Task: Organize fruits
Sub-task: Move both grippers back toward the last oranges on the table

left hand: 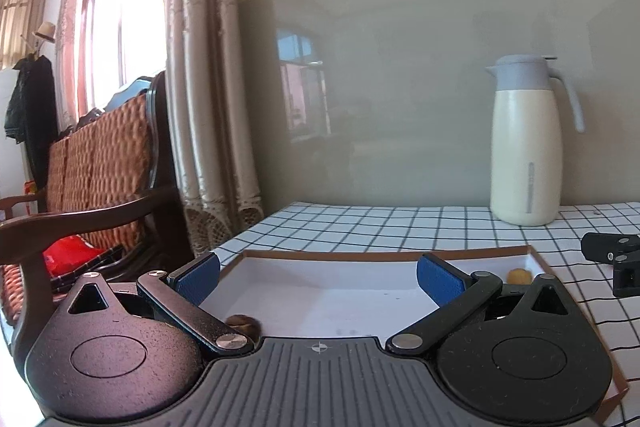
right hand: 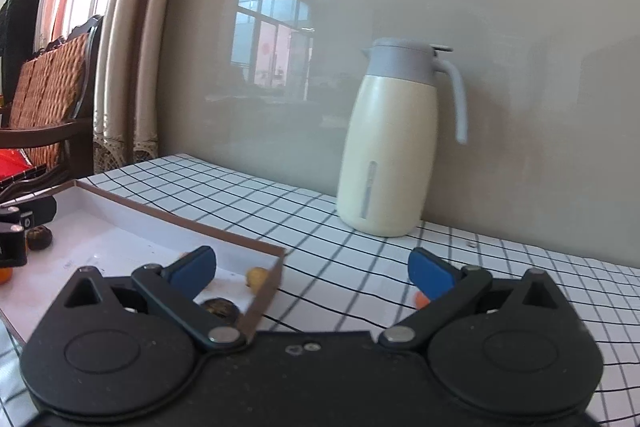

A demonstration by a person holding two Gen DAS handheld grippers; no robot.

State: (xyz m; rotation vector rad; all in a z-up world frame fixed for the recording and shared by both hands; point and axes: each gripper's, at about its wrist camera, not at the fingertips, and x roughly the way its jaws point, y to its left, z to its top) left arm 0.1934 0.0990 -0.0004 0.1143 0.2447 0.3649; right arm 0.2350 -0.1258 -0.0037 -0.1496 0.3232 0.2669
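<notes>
Checked cloth covers the desk (right hand: 320, 227), bare between the tray (right hand: 120, 239) rim and a jug (right hand: 388, 147). Left tongs (left hand: 318, 279) and right tongs (right hand: 312, 273) gape wide, empty; small fruits (right hand: 256, 277) lie inside the tray's corner.

Tray (left hand: 400, 255) middle bare, low rim; jug (right hand: 388, 147) blocks the back wall; checked cloth (right hand: 320, 227) between open

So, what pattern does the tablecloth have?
The tablecloth is white with a thin black grid of squares, seen best in the right wrist view.
</notes>
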